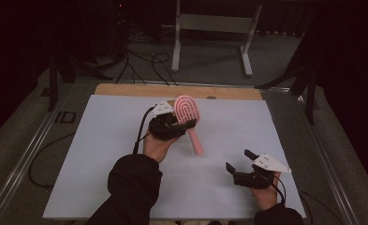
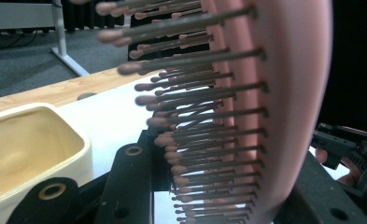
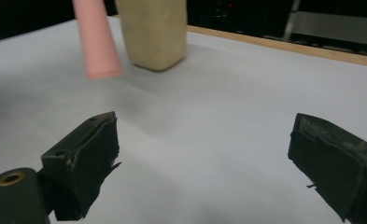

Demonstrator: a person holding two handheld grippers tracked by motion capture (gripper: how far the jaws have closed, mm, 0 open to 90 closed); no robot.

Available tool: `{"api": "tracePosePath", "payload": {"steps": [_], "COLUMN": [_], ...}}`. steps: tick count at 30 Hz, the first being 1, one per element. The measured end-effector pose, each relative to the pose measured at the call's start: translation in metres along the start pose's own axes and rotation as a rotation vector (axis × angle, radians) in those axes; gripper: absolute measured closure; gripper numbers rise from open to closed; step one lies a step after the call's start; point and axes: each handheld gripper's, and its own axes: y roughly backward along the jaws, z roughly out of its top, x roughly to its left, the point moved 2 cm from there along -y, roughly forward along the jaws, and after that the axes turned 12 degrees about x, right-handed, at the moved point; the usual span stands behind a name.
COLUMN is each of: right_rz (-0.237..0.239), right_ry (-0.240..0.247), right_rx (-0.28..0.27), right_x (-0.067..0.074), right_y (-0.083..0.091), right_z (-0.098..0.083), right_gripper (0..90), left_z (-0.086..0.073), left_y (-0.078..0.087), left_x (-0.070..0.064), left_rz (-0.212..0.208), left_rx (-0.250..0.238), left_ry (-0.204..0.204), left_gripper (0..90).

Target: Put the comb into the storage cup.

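Note:
A pink hairbrush [image 1: 187,110] is held off the white sheet, head up and handle [image 1: 196,143] slanting down toward the near right. My left gripper [image 1: 184,123] is shut on its head. In the left gripper view the brush's bristles [image 2: 204,140] point left between the jaws, with a cream open-topped container [image 2: 27,149] close by at lower left. My right gripper [image 1: 238,160] hovers low at the near right, open, with nothing between its fingers. In the right gripper view [image 3: 214,149] the pink handle tip [image 3: 97,42] hangs in front of the cream container [image 3: 153,32].
A white sheet [image 1: 102,154] covers the table, with a wooden strip [image 1: 125,90] along the far edge. Beyond it stand a metal frame [image 1: 209,28] and loose cables [image 1: 144,61] on the floor. Metal rails run along both table sides.

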Motion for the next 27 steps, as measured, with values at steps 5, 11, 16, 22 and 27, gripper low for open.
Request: {"api": "tracePosePath", "payload": {"steps": [5,11,16,22,27], "right_rz": [-0.019,-0.043,-0.048,-0.044,-0.038], "right_ry": [-0.004,-0.018,-0.022,-0.017,-0.023], "right_rx": [-0.011,-0.031,-0.029,-0.026,-0.029], "right_x": [-0.001,-0.004,-0.005,-0.003,-0.004], "right_y": [0.002,0.004,0.003,0.001,0.001], "right_z": [-0.002,-0.003,-0.004,-0.004,-0.004], "right_gripper": [8.4,8.4,8.5,8.5,8.5], "left_z": [0.001,0.004,0.005,0.009,0.014], "left_y": [0.005,0.012,0.015,0.017,0.020], "left_x": [0.002,0.005,0.007,0.009,0.010], "left_rz": [0.010,0.029,0.032,0.041,0.048], "left_rx": [-0.001,0.001,-0.012,-0.012,-0.015], "left_ry": [-0.006,-0.011,-0.004,-0.010,-0.013], "left_gripper": [64.3,64.3,64.3,64.3,64.2]}}
